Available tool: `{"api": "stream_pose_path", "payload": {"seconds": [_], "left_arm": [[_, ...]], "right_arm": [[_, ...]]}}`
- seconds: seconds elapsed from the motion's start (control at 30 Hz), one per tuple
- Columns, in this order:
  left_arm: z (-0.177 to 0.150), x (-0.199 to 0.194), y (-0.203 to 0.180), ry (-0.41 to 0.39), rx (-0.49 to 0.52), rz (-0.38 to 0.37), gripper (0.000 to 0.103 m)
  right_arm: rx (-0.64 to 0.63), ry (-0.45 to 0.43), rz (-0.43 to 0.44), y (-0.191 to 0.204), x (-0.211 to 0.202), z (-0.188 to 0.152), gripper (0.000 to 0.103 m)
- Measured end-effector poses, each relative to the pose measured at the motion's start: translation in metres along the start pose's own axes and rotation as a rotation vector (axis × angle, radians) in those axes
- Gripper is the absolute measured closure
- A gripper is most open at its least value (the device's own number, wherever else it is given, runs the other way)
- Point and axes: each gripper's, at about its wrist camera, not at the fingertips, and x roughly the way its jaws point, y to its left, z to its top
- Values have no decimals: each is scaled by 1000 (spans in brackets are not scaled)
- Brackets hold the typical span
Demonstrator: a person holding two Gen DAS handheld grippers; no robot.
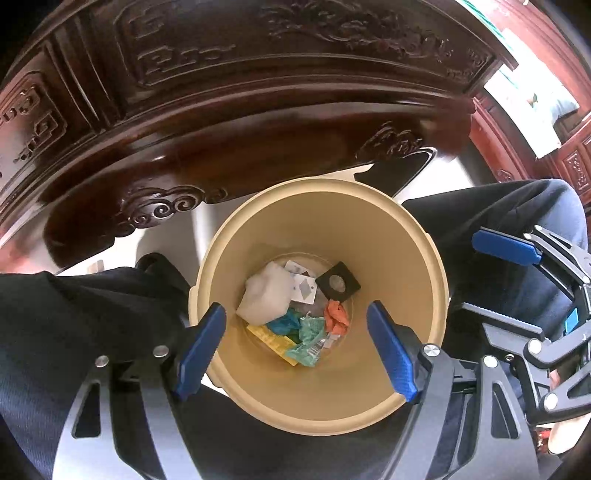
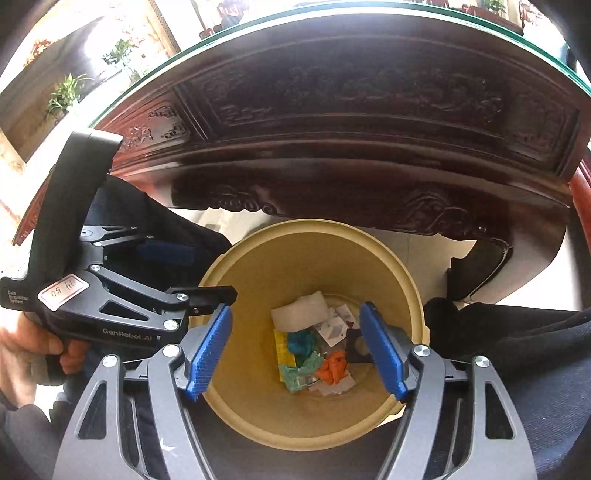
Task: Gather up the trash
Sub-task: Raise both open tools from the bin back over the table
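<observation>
A tan round bin [image 1: 388,236] stands on the floor between the person's knees; it also shows in the right wrist view [image 2: 258,413]. In its bottom lie several pieces of trash: a white tissue [image 1: 264,297], teal wrappers [image 1: 308,338], an orange scrap [image 1: 335,316], a yellow packet [image 1: 271,338] and a black square piece [image 1: 338,284]. My left gripper [image 1: 297,350] is open and empty above the bin mouth. My right gripper [image 2: 297,350] is open and empty above the bin too. The right gripper also shows at the left wrist view's right edge [image 1: 517,280].
A dark carved wooden table [image 1: 258,110] with a glass top [image 2: 258,26] overhangs the bin's far side. The person's dark trouser legs [image 1: 92,314] flank the bin. Potted plants [image 2: 66,92] stand far left in the right wrist view.
</observation>
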Motion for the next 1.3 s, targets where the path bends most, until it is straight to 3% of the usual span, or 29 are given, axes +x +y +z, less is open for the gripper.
{"api": "stream_pose_path", "payload": {"seconds": [0.13, 0.2, 0.37, 0.43, 0.57, 0.67, 0.77, 0.87, 1.0, 1.2, 1.3], "left_arm": [[4, -3, -1, -12, 8, 16, 24], [7, -11, -3, -33, 19, 24, 18], [19, -48, -1, -154, 35, 49, 9], [25, -68, 2, -220, 35, 70, 7], [44, -117, 16, -398, -35, 134, 4], [62, -154, 35, -540, -120, 128, 4], [87, -177, 51, -622, -163, 147, 4], [116, -189, 62, -654, -181, 170, 4], [155, -193, 74, -659, -187, 168, 4], [207, -184, 89, -601, -182, 187, 4], [228, -180, 94, -617, -161, 297, 4]], "right_arm": [[-8, -21, 11, -1, -1, 2, 33], [-13, -46, 20, -2, -4, 5, 33], [-18, -119, 34, -4, -19, 19, 24], [-37, -162, 26, -2, -26, 26, 22], [-40, -253, 29, 2, -42, 55, 8], [-63, -313, 39, 7, -50, 81, 8], [-124, -403, 13, 16, -62, 112, 8], [-176, -487, -2, 22, -74, 142, 8], [-230, -537, -24, 24, -76, 186, 8], [-262, -448, -85, 17, -56, 245, 8], [-266, -389, -124, 8, -42, 269, 8]]}}
